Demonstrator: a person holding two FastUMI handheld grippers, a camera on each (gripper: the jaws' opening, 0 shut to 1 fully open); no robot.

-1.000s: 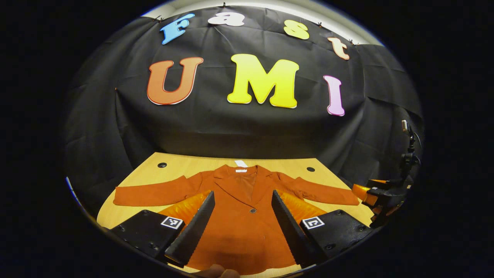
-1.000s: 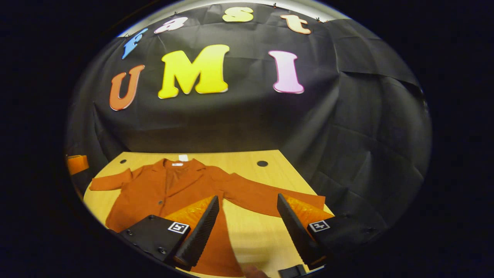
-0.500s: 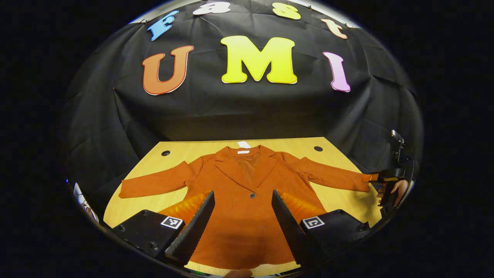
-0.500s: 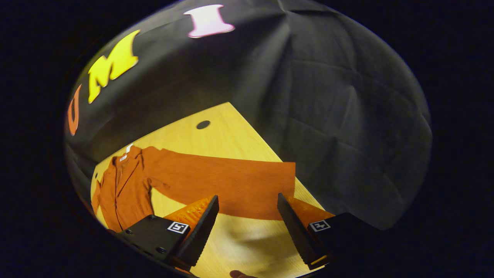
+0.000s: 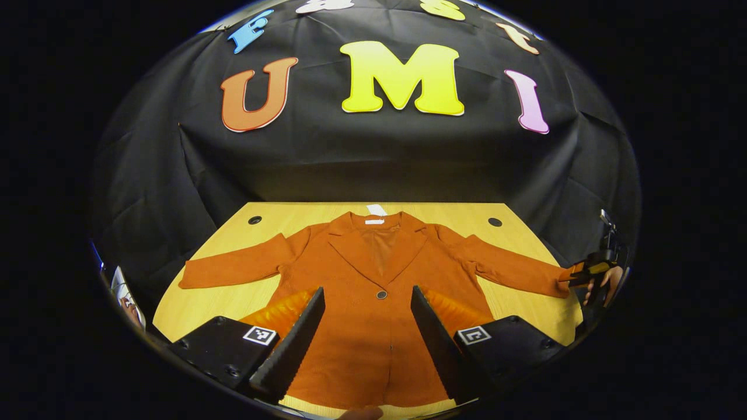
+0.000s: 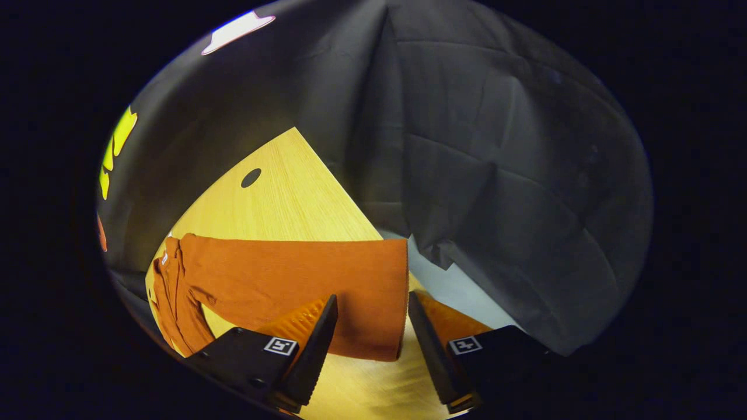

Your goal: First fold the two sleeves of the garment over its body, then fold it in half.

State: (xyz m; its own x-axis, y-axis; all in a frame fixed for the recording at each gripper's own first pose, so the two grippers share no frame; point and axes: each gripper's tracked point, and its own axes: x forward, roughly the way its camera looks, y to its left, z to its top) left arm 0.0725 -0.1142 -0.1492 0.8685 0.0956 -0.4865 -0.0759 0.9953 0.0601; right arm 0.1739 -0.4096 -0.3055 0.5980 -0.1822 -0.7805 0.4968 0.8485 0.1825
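A rust-orange jacket (image 5: 373,274) lies flat and face up on the wooden table (image 5: 216,303), collar toward the wall, both sleeves spread out to the sides. My left gripper (image 5: 367,290) hovers open above the jacket's lower body, near its button (image 5: 381,294). In the right gripper view the cuff end of one sleeve (image 6: 327,274) lies between the fingers of my right gripper (image 6: 372,297), which stands open with its jaws drawn a little closer. The left gripper view also catches the right gripper (image 5: 590,271) and the hand holding it at that cuff, far right.
Two round cable holes (image 5: 255,220) (image 5: 495,221) sit near the table's far corners. The sleeve's cuff reaches the table's side edge (image 6: 350,216), with black cloth hanging just beyond. Bare wood lies in front of each sleeve.
My right gripper has swung down toward the table's side and onto the sleeve's cuff, and its fingers have narrowed. The left gripper has tilted slightly and stays open over the jacket.
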